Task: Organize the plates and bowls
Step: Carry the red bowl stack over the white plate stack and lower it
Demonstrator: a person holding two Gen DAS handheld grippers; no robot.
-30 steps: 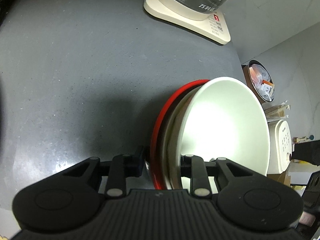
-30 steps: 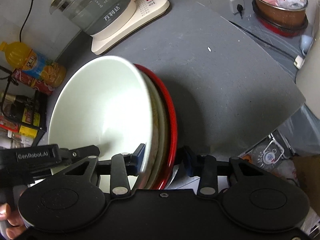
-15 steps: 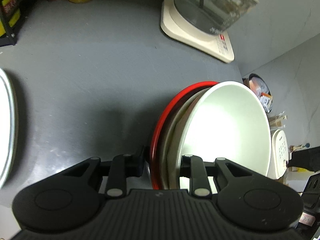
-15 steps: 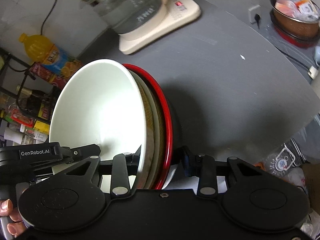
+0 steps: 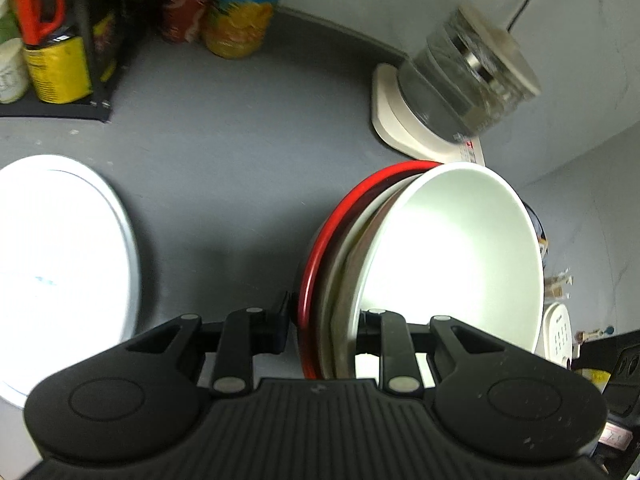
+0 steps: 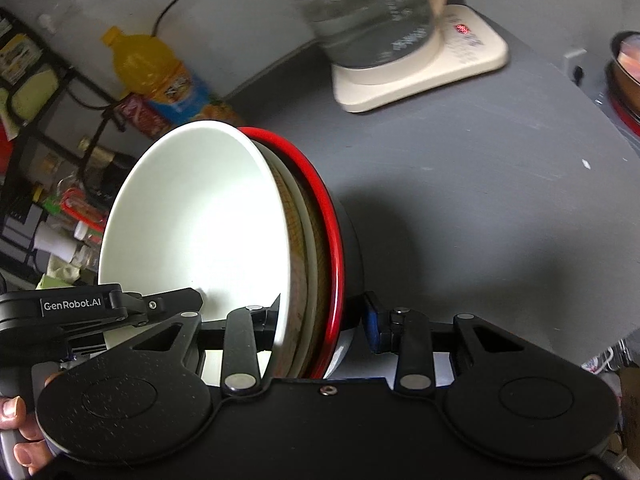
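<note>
Both tongs, left [image 5: 322, 320] and right [image 6: 320, 316], have carried your clamped bowl stack [image 5: 440, 256] toward the white plate [image 5: 60, 264]; stacking looks near.

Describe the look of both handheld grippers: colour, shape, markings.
Both are matte black. The left gripper has a ribbed body, two round lobes and silver pivot pins. The right gripper has a smooth body and blue finger pads. The left one's side reads GenRobot.AI.
</note>
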